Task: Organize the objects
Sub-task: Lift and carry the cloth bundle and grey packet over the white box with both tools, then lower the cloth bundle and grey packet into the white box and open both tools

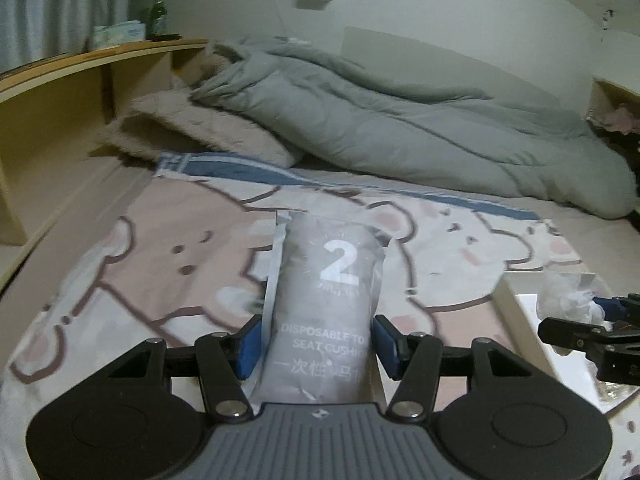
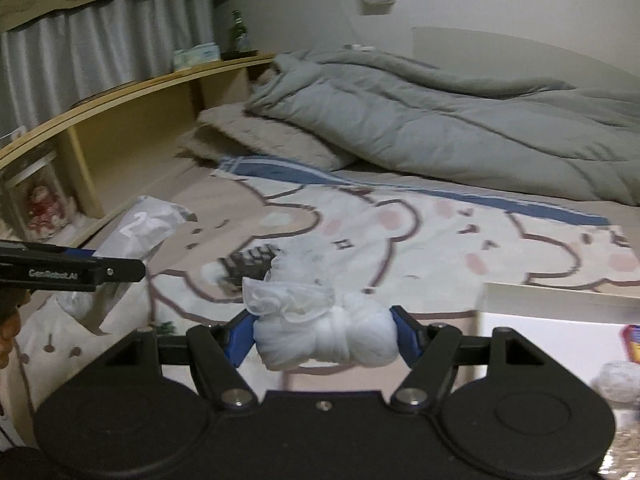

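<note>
In the left wrist view my left gripper point(image 1: 314, 346) is shut on a grey packet point(image 1: 326, 300) printed with a large "2" and "disposable seat cushion"; it stands upright between the blue pads above the bear-print blanket point(image 1: 168, 264). In the right wrist view my right gripper point(image 2: 322, 338) is shut on a white knotted bundle point(image 2: 324, 338) of thin plastic or cloth, held crosswise between its pads. The grey packet point(image 2: 140, 228) and the left gripper's black arm show at the left edge there. My right gripper also appears at the right edge of the left view, with the white bundle point(image 1: 568, 298).
A crumpled grey duvet point(image 1: 400, 132) and a beige fluffy pillow point(image 1: 200, 132) lie at the far side of the bed. A wooden shelf point(image 2: 132, 120) runs along the left, bearing a green bottle point(image 2: 239, 36). A white box point(image 2: 552, 328) sits at the right. A dark comb-like object point(image 2: 250, 262) lies on the blanket.
</note>
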The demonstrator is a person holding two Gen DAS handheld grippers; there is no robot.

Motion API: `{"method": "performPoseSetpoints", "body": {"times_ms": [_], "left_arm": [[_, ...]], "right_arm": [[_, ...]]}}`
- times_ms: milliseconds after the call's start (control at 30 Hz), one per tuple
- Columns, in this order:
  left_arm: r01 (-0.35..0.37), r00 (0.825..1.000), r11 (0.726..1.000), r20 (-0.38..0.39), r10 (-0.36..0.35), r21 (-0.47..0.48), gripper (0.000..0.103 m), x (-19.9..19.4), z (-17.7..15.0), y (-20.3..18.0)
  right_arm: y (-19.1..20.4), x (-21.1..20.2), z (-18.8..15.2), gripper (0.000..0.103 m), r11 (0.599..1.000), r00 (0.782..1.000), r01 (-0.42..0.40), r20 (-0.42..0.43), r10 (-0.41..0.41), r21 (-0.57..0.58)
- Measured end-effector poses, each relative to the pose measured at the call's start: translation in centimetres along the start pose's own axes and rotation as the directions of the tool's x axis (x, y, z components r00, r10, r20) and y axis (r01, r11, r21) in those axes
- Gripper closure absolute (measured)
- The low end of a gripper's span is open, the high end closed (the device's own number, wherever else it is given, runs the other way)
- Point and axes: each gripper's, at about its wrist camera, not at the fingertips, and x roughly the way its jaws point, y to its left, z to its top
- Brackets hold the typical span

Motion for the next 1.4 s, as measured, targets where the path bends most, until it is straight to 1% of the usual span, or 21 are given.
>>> {"method": "performPoseSetpoints", "body": {"times_ms": [267,533,767,967,1100,1200,1400], "left_arm": [[0.076,0.997,0.996,0.019,-0.076,0.038,0.045,0.6,0.6,-5.6],[0.146,0.989,0.988,0.025,-0.148,0.057,0.045,1.6,1.2,-11.1],[0.222,0.975,0.975,0.017,-0.222,0.025,0.045,2.7,0.5,-16.2],[0.277,0.961,0.961,-0.011,-0.278,-0.016,0.045,4.5,-0.8,-20.7],[0.288,0.957,0.957,-0.033,-0.289,-0.036,0.045,6.1,-2.1,-23.6],[0.283,0.957,0.957,-0.055,-0.286,-0.058,0.045,7.5,-3.1,-25.4],[0.276,0.952,0.956,-0.108,-0.287,-0.103,0.045,10.2,-5.3,-28.2]], "right_arm": [[-5.1,-2.9,-0.5,0.032,0.996,0.996,0.085,0.012,-0.085,0.02],[-9.9,-5.2,-1.5,0.032,0.987,0.989,0.147,0.017,-0.148,0.06],[-13.8,-6.8,-2.5,0.032,0.977,0.981,0.192,0.016,-0.194,0.091],[-16.8,-8.3,-3.6,0.032,0.968,0.973,0.225,0.017,-0.228,0.113],[-18.8,-8.8,-4.4,0.032,0.959,0.968,0.247,0.007,-0.251,0.138],[-20.3,-9.1,-5.1,0.032,0.953,0.964,0.262,0.0,-0.265,0.15],[-23.0,-9.6,-6.1,0.032,0.943,0.958,0.286,-0.013,-0.288,0.168]]}}
